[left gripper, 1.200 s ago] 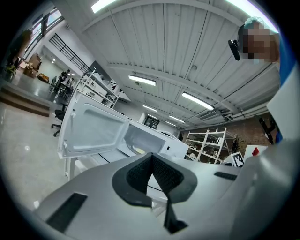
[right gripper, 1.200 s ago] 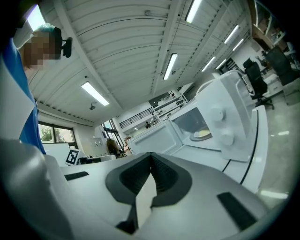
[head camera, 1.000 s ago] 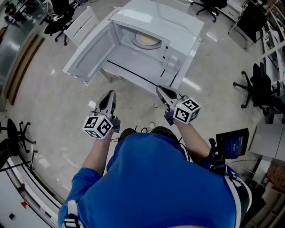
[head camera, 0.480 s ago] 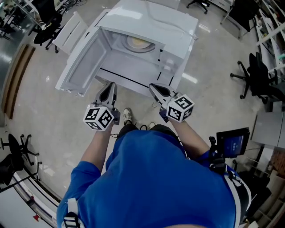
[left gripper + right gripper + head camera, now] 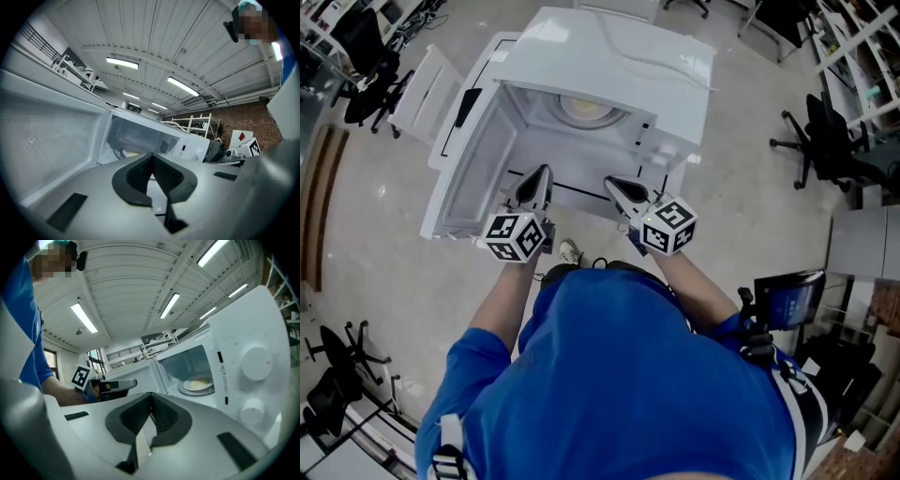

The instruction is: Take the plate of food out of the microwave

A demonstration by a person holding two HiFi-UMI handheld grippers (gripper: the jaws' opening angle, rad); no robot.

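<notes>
Plate of food inside microwave, door open

Black office chairs stand at the right edge; a blue-lit screen sits lower right; pale floor at left.

Boxy glossy white microwave at 12 o'clock in the head view, white inside and out, with white round knobs. Round white plate inside it carries pale yellow food. Left gripper and right gripper have grey shells with black ribbed pads. White marker cubes show black square patterns. Person's short-sleeved shirt at 6 o'clock is plain bright blue. Glossy floor is pale beige. Office chairs at 3 o'clock are black. Brick wall in the left gripper view is red-brown.
</notes>
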